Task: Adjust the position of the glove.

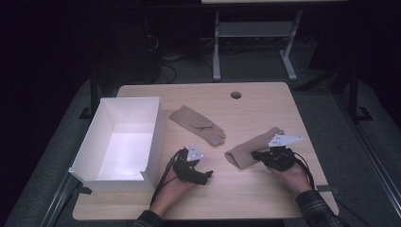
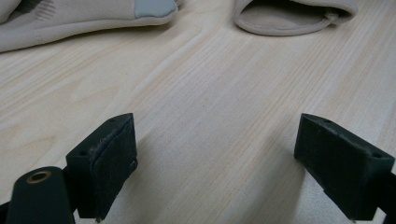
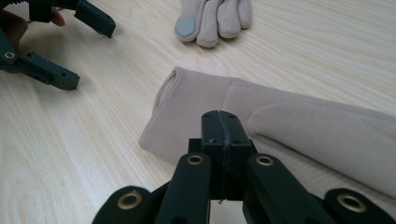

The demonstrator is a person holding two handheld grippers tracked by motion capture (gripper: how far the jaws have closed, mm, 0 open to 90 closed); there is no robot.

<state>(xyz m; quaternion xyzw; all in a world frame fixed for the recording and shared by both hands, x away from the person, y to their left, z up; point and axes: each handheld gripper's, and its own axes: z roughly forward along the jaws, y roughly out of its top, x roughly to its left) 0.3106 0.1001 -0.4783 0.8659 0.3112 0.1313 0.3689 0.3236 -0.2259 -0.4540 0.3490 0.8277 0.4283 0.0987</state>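
Two tan gloves lie flat on the wooden table. The far glove (image 1: 196,123) (image 2: 70,16) (image 3: 212,18) has a grey fingertip and sits mid-table. The near glove (image 1: 248,149) (image 2: 294,14) (image 3: 303,121) lies to its right, its cuff opening facing the left gripper. My right gripper (image 1: 256,154) (image 3: 222,125) is shut, its jaws pressed together over this glove's cuff end, and I see no fabric between them. My left gripper (image 1: 207,176) (image 2: 217,135) (image 3: 91,56) is open above bare wood, a short way left of the cuff.
An open white box (image 1: 156,127) stands at the table's left side, just left of my left hand. A round cable hole (image 1: 236,95) is near the far edge. Beyond the table stands a metal-legged bench (image 1: 216,56).
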